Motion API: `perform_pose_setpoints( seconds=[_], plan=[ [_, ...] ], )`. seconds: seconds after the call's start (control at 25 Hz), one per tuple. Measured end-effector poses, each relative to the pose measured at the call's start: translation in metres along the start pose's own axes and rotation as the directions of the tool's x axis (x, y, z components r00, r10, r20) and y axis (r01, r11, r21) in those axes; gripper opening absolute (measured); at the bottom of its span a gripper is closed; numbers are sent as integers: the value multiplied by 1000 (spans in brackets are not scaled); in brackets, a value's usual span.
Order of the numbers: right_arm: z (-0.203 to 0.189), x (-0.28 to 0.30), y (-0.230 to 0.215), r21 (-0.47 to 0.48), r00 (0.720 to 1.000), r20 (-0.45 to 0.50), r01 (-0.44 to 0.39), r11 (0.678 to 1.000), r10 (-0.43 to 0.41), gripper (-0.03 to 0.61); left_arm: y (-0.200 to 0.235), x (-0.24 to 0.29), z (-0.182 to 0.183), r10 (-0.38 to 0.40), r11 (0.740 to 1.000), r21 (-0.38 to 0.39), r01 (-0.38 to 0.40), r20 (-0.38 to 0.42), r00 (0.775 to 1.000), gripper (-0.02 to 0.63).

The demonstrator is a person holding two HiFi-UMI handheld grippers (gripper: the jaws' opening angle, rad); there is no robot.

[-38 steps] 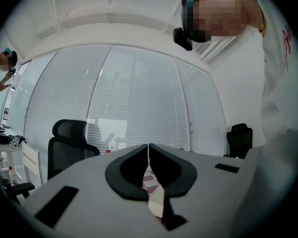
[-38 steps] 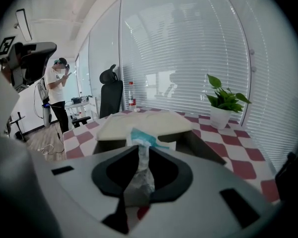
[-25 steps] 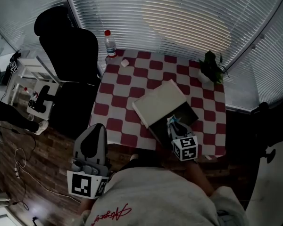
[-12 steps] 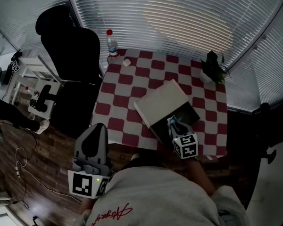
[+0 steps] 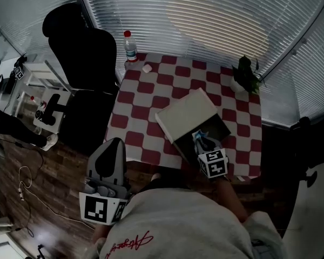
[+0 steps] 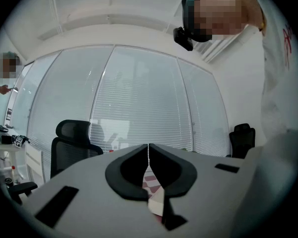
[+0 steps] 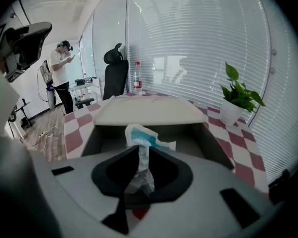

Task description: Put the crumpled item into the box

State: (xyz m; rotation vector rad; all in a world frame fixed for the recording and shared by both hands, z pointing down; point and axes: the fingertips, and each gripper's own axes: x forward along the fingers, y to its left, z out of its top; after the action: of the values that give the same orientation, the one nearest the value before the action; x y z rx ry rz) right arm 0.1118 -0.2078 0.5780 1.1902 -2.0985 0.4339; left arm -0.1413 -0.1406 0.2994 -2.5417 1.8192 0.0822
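- Left hand-held gripper [image 6: 148, 150]: jaws closed together, nothing between them. It sits off the bench's near-left edge.
- Bench [image 5: 146, 117], red-and-white checked, carries a dark box [image 5: 220, 128]. A pale lid [image 5: 186, 114] covers the box's far part.
- Right hand-held gripper [image 7: 140, 151]: jaws narrow, pinching the crumpled item [image 7: 140, 137], white with teal. The item is over the box's open near part.
- Potted plant [image 5: 244, 75] at the bench's far-right corner.

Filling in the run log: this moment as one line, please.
right gripper: shut on crumpled item, over open box | left gripper: shut, empty, beside table | lid: across box's far end
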Motion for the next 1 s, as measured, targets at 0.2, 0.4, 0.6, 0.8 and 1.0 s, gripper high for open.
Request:
perform_pose_setpoints(
  seconds=[0.2, 0.4, 0.6, 0.8, 1.0],
  plan=[
    [-3, 3, 5, -32, 997, -63, -41, 999, 39, 74, -3, -3, 0, -8, 1000, 7, 8, 3, 1000, 20],
    [-3, 3, 7, -94, 995, -92, -53, 994, 45, 74, -1, -4, 2, 5, 1000, 11, -5, 9, 1000, 20],
    [0, 7, 6, -147, 993, -112, -66, 987, 50, 74, 0, -5, 2, 19, 1000, 4, -19, 16, 1000, 20],
    [-3, 8, 5, -156, 987, -154, -77, 985, 53, 74, 4, -9, 2, 37, 999, 9, -37, 8, 999, 20],
    [-5, 12, 5, -185, 982, -180, -85, 979, 52, 74, 3, -10, 0, 29, 1000, 9, -29, 4, 1000, 20]
  ],
)
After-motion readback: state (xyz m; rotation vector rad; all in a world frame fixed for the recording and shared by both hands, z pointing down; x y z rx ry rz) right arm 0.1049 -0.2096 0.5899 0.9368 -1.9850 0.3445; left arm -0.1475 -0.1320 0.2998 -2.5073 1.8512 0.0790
